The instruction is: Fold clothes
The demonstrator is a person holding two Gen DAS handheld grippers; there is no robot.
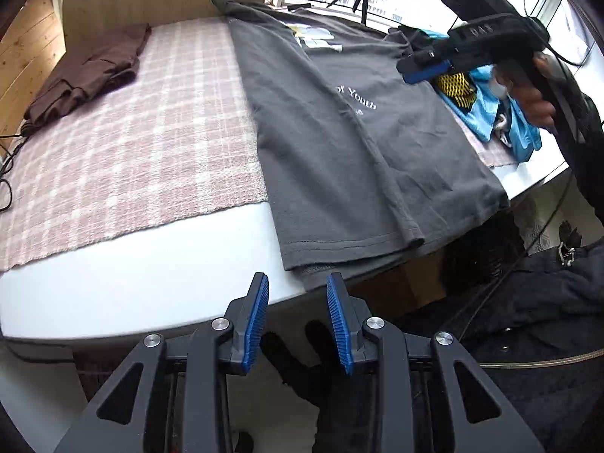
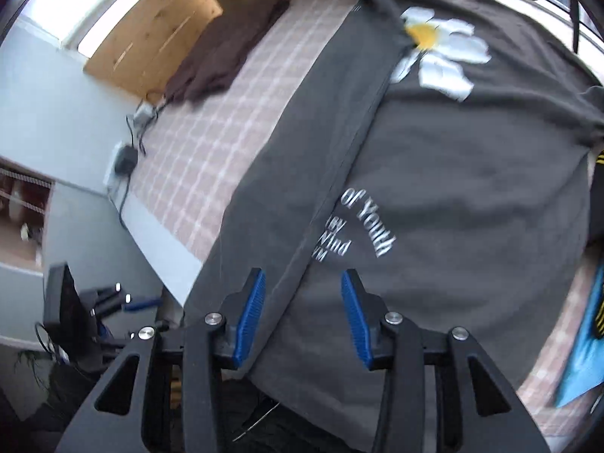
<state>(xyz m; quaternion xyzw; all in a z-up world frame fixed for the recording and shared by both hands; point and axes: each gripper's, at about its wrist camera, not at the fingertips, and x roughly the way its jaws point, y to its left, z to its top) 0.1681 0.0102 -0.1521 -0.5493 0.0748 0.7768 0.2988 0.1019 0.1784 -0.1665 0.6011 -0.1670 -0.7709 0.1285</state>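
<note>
Left wrist view: one grey shirt (image 1: 339, 143) lies flat on the table (image 1: 151, 283) just ahead of the left gripper (image 1: 298, 321), jaws spread and empty; one folded brown garment (image 1: 90, 71) far ahead-left, one blue garment (image 1: 517, 128) ahead-right under the right gripper (image 1: 426, 71). Right wrist view: right gripper (image 2: 302, 317) jaws spread, empty, above the shirt (image 2: 453, 188), one side folded lengthwise, one daisy print (image 2: 438, 49), white lettering.

The grey T-shirt (image 2: 453, 188) is smeared by motion in the right wrist view, so the smaller lines of its print (image 2: 336, 241) cannot be read. A fold covers the start of that lettering. At the table's (image 1: 151, 283) right edge, the blue cloth (image 1: 521, 132) is partly hidden behind a hand (image 1: 536, 98).
</note>
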